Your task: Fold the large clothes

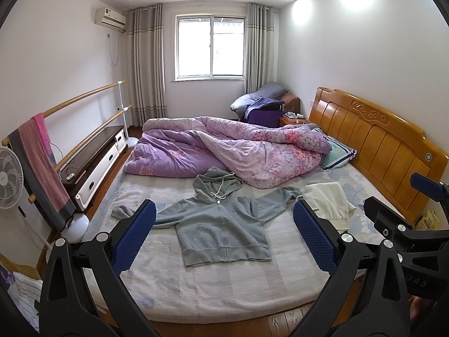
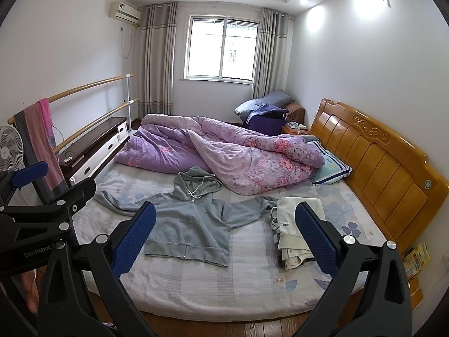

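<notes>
hoodie (image 1: 221, 226) lies face up and zipped on the bed (image 1: 213, 289), spread flat near the front edge, hood toward the quilt (image 1: 224, 151), both sleeves out sideways. its right sleeve tip reaches a folded white garment (image 1: 328, 203) just beside it. left gripper (image 1: 224, 238) and right gripper (image 2: 224, 237) both hang above the front edge with fingers wide and nothing between them, well short of the cloth. nothing looks folded yet, so the first step seems to be bringing a sleeve in. to do it well, i'd pinch the cuff and the shoulder seam together, one per gripper, lift just clear, and lay the sleeve straight across the chest. keep the right sleeve from dragging the white garment along.
</notes>
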The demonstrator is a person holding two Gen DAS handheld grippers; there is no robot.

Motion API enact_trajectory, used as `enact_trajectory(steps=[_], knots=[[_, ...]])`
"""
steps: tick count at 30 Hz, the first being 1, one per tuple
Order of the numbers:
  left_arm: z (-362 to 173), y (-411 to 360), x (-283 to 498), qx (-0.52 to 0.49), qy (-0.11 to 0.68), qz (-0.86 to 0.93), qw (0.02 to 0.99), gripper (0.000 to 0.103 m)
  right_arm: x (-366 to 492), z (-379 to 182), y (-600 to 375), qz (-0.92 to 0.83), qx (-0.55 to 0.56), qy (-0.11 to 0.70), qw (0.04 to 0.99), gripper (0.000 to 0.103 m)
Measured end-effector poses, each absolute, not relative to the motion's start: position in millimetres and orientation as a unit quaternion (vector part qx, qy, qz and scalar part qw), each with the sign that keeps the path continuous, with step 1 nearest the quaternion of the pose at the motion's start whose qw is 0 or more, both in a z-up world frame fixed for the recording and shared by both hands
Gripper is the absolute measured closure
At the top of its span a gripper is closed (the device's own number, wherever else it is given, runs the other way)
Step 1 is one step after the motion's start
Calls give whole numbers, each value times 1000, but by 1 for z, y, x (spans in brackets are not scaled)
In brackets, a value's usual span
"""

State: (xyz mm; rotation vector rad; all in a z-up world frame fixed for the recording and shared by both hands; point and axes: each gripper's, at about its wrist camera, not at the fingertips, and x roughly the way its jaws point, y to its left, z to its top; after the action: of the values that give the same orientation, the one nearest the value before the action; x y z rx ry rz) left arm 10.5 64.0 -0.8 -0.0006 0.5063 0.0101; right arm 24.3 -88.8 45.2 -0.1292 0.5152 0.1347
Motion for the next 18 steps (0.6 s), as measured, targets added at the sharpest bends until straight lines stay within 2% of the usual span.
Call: enact_trajectory(steps=[18], knots=[[-16, 102, 53, -11, 279, 12, 960, 5, 55, 28, -57, 63, -69, 266, 959, 7]])
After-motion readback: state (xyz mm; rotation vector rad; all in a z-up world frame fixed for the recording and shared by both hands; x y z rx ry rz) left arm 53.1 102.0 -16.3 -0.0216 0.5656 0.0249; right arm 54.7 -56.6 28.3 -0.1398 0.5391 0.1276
